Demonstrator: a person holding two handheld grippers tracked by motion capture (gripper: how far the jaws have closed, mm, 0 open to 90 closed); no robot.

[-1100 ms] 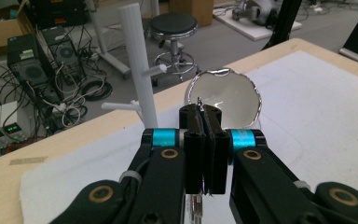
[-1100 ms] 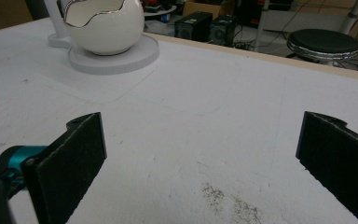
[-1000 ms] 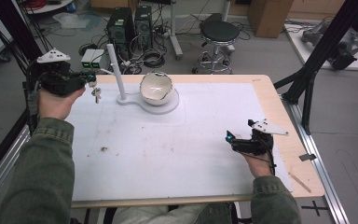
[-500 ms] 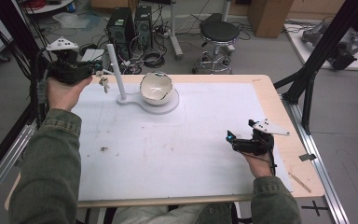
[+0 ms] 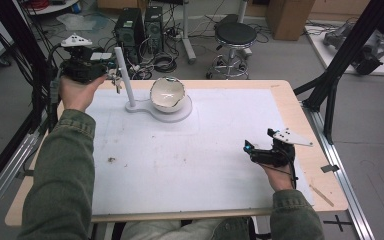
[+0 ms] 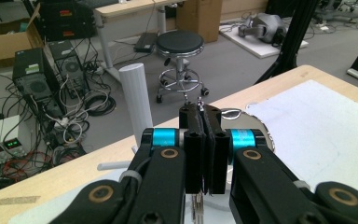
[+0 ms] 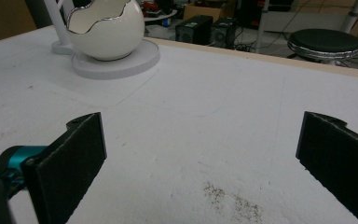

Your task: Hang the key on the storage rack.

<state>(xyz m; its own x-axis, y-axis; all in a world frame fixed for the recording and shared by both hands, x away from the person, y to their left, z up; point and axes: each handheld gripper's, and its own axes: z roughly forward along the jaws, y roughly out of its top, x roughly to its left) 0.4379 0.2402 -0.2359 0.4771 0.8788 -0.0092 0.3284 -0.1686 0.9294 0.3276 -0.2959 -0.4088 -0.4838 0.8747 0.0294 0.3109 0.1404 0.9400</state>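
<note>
Left gripper (image 5: 111, 75) carried keys (image 5: 116, 80) from far-left table edge rightward, now just left of white post (image 5: 124, 75) on stand (image 5: 172, 114); likely hanging step close. Jaws clamped narrow on key ring; keys dangle below, long axis vertical, tips down. Right gripper (image 5: 247, 148) unmoved at near right, jaws wide, empty. Egg-shaped bowl (image 5: 167, 94) right of post.
</note>
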